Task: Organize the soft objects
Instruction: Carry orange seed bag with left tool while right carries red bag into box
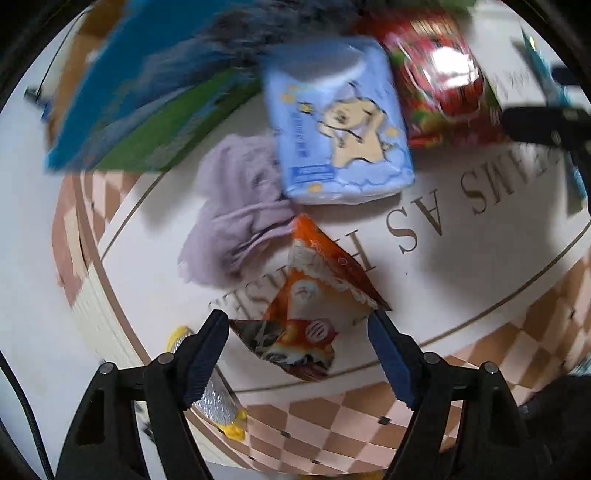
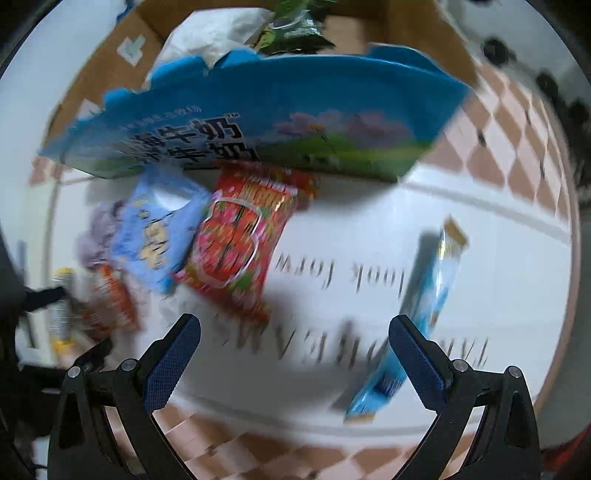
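Observation:
My left gripper (image 1: 297,321) is open, its fingers on either side of an orange snack packet (image 1: 314,299) lying on the white mat (image 1: 461,266). Beyond it lie a lilac cloth (image 1: 236,214), a blue tissue pack (image 1: 340,125) and a red snack bag (image 1: 439,81). My right gripper (image 2: 295,328) is open and empty above the mat (image 2: 369,240). The red bag (image 2: 240,243), the tissue pack (image 2: 159,229), the lilac cloth (image 2: 96,236) and the orange packet (image 2: 114,295) show at its left. A long blue wrapper (image 2: 417,314) lies by its right finger.
A blue and green milk carton box (image 2: 258,125) stands at the back, open cardboard (image 2: 406,29) behind it holding bags. The same box (image 1: 147,92) shows in the left view. A yellow-capped silver item (image 1: 214,398) lies at the mat's edge. The mat has a checkered pink border (image 1: 332,424).

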